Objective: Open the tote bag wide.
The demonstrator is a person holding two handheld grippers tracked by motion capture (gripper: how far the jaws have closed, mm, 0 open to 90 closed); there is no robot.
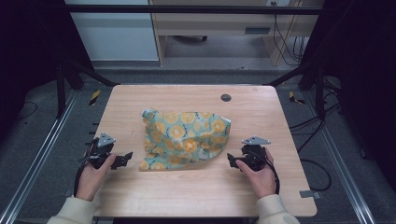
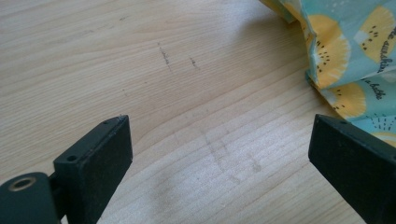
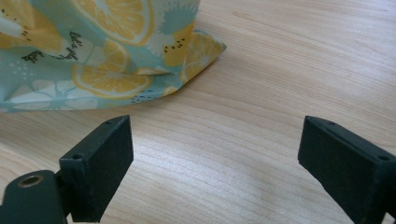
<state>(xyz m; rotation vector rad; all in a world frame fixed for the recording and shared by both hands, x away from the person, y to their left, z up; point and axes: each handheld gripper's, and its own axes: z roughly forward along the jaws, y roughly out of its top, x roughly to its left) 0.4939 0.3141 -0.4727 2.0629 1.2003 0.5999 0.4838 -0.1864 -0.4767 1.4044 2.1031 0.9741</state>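
two spread grippers beside crumpled citrus-print cloth (image 1: 187, 139) on table (image 1: 196, 191)

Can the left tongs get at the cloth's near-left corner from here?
Probably yes: the left tongs are open, beside the fruit-print cloth, with bare table between.

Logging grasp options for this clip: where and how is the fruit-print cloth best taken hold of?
Probably at its two near corners. The cloth lies rumpled but low on the table, its near edge toward the person. The open left gripper and right gripper could each slide in low from its own side and pinch a corner.
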